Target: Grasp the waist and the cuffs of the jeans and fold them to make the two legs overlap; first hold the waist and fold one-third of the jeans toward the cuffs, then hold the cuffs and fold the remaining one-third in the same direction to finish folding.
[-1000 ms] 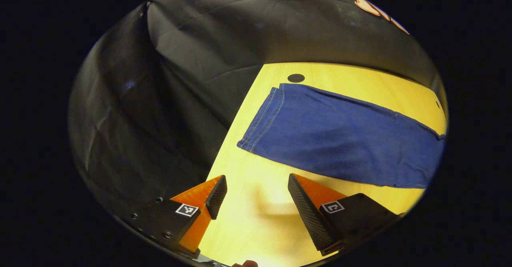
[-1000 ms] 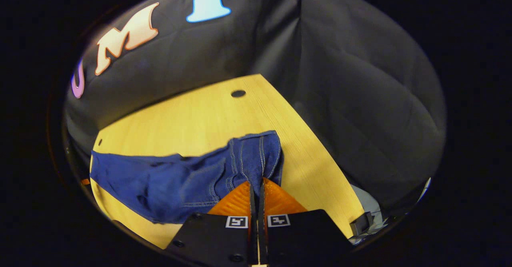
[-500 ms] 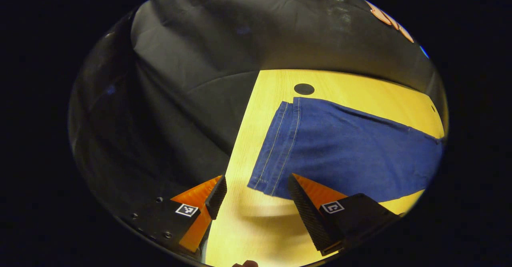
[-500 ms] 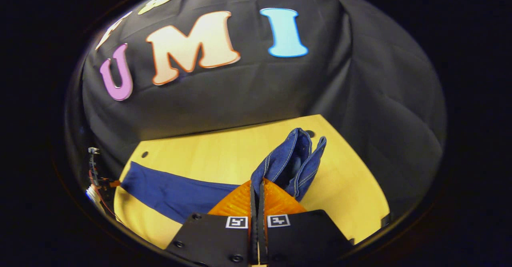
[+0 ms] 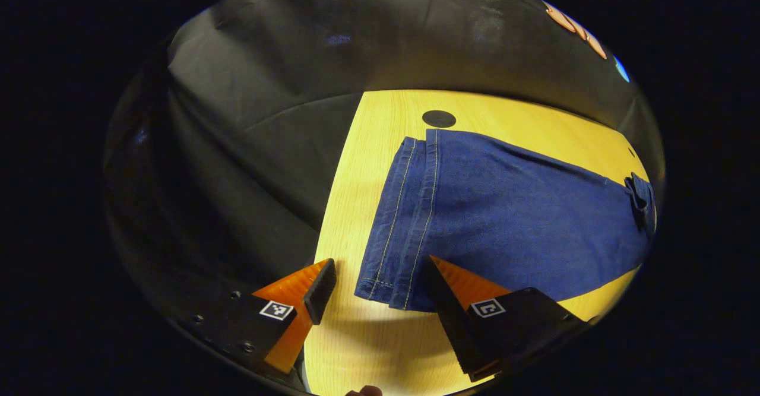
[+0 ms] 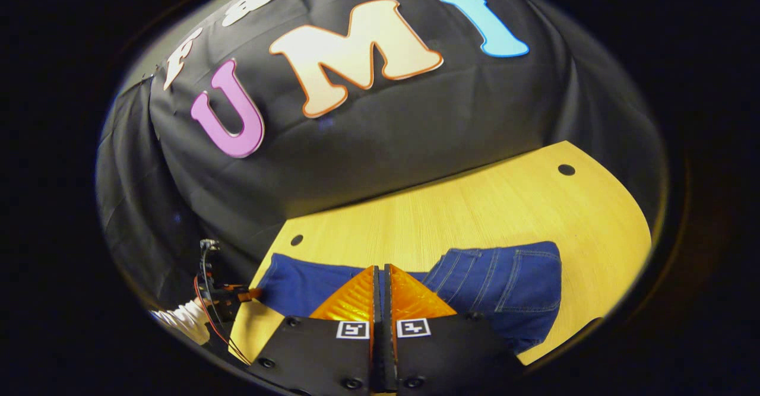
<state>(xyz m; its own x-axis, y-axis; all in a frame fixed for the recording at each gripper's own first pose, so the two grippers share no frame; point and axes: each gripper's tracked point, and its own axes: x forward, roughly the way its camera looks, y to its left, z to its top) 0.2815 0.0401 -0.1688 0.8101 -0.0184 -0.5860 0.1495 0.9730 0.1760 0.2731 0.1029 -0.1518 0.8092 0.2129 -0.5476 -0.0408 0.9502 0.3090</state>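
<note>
The jeans lie flat on the yellow wooden table, a long band of dark blue denim running from the stitched cuffs near the table's left edge off toward three o'clock in the left gripper view. The two legs lie one upon the other, their doubled hems showing as two lines of pale stitching. A dark round hole in the tabletop sits just past the cuffs, at twelve o'clock from them.

The left gripper hovers low at the cuff end with its jaws spread wide. The near corner of the cuffs falls in the gap between the orange fingers, but neither black pad presses on the cloth, so it has hold of nothing.

In the right gripper view the waist end of the jeans, its back pockets and seams showing, lies folded over on the table at about three o'clock from the right gripper. The leg part stretches away toward nine o'clock, where the other gripper and a white sleeve show at the table's edge. The right gripper's two orange fingers are closed together, with only a thin dark slit between them. Denim lies right behind their tips, though I cannot tell whether any of it is pinched there.
</note>
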